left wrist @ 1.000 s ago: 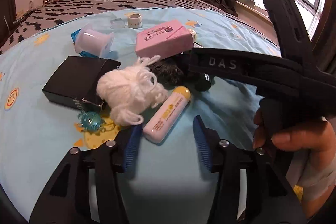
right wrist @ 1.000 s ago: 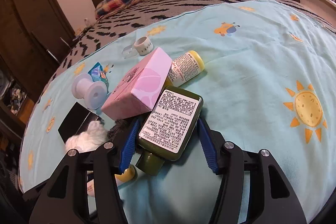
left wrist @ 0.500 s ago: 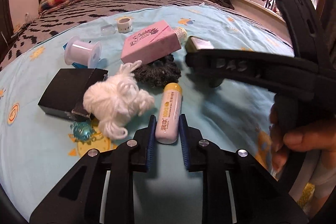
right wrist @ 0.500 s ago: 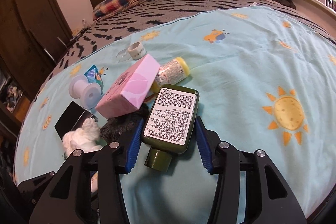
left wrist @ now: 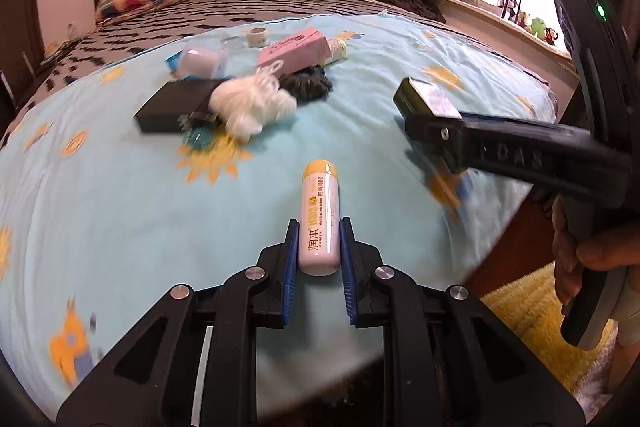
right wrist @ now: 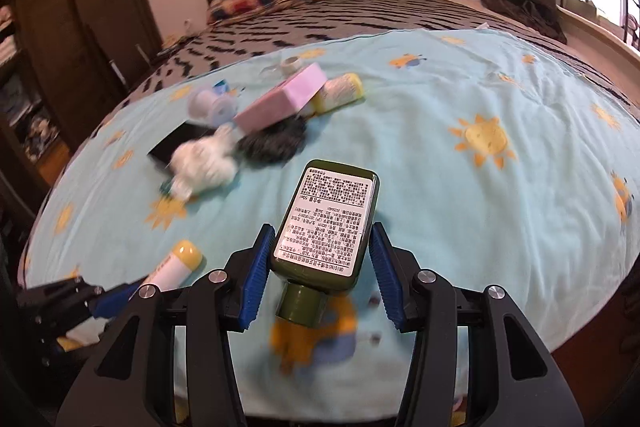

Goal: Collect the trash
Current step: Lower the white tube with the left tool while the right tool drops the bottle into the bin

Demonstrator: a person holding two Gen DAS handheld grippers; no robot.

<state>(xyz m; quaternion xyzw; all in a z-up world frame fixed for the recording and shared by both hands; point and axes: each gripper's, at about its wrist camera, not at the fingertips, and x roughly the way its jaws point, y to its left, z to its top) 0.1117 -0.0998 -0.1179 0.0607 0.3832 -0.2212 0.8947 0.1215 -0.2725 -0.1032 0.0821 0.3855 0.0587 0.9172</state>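
Observation:
My left gripper (left wrist: 318,229) is shut on a white tube with a yellow cap (left wrist: 320,203), held over the blue sun-print sheet (left wrist: 120,219). My right gripper (right wrist: 320,247) is shut on a dark green bottle (right wrist: 332,219), label up and cap toward the camera. In the left wrist view that bottle (left wrist: 424,97) shows at the tip of the right gripper's black arm. In the right wrist view the tube (right wrist: 172,265) and the left gripper's blue pads (right wrist: 116,297) sit at the lower left. Both grippers are well back from the pile.
The pile on the sheet holds a pink box (left wrist: 296,49), white yarn (left wrist: 250,105), a black box (left wrist: 176,105), a dark fuzzy item (left wrist: 308,85), a clear spool (left wrist: 202,63) and a tape roll (left wrist: 258,35). A yellow rug (left wrist: 532,303) lies off the bed's edge. A person's hand (left wrist: 592,255) grips the right handle.
The left jaws closed on the tube, the right jaws tightened on the green bottle. Both grippers then drew back from the pile toward the bed's near edge, carrying their items.

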